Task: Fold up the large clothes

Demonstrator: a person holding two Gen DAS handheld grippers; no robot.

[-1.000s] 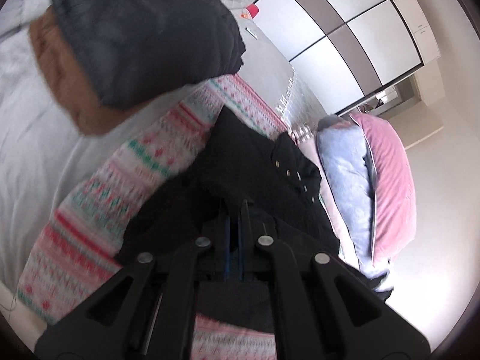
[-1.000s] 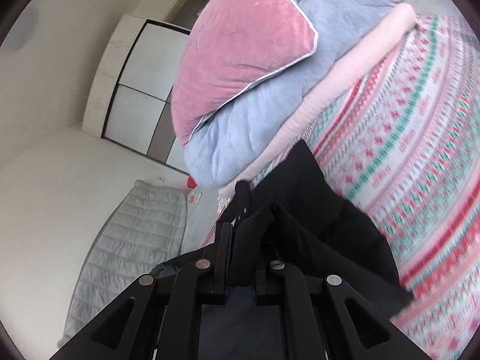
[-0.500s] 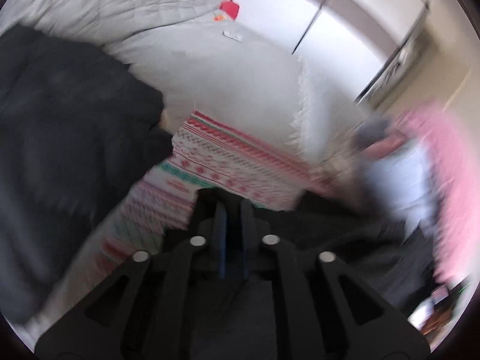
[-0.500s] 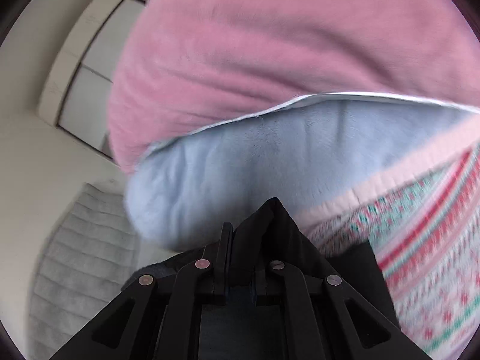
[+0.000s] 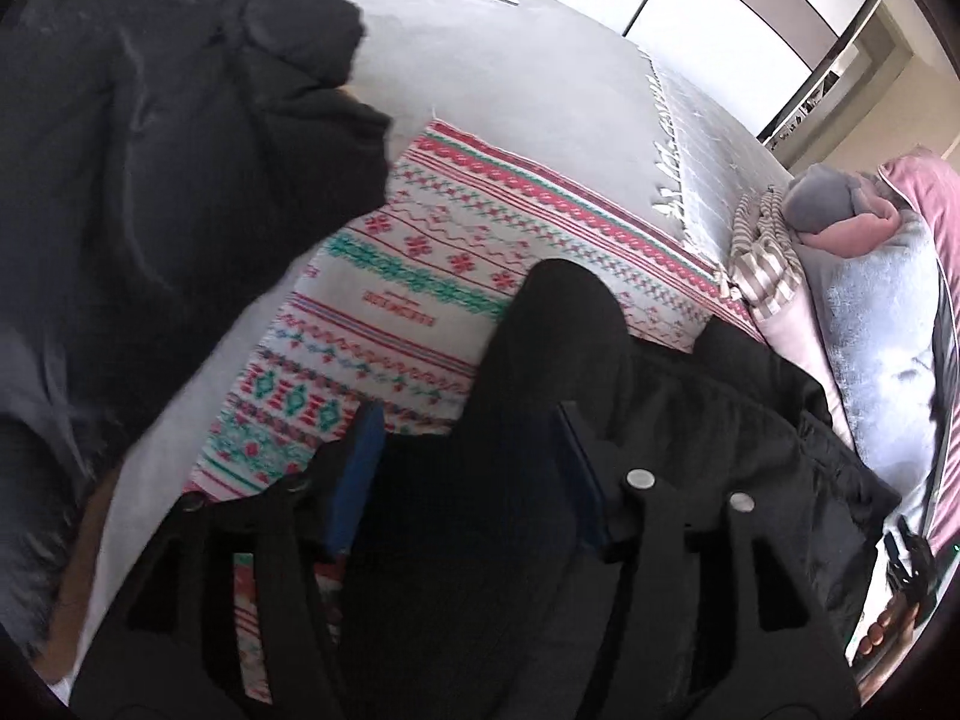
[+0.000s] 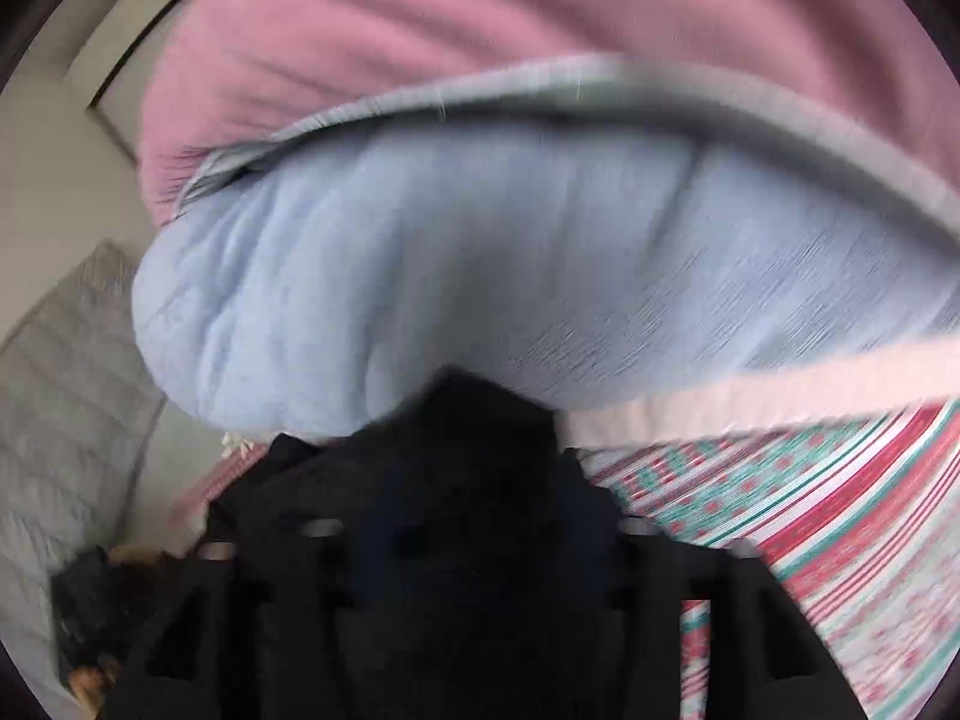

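A black garment (image 5: 690, 420) lies bunched on a red, green and white patterned blanket (image 5: 432, 264) on the bed. My left gripper (image 5: 468, 438) is open, its blue-padded fingers (image 5: 360, 456) spread wide, with a fold of the black cloth lying loose between them. In the blurred right wrist view the black garment (image 6: 474, 456) fills the space between the fingers of my right gripper (image 6: 474, 516), which stand apart, close against a light blue cushion (image 6: 480, 252).
A dark padded coat (image 5: 150, 150) lies at the left on the grey bed cover (image 5: 528, 60). Pink and blue pillows (image 5: 882, 276) pile up at the right, with a striped cloth (image 5: 762, 246). A wardrobe stands behind. A pink pillow (image 6: 480, 30) tops the blue one.
Both grippers were shut on the black garment and have opened. The garment has come down onto the patterned blanket. The right gripper has moved closer to the pillows.
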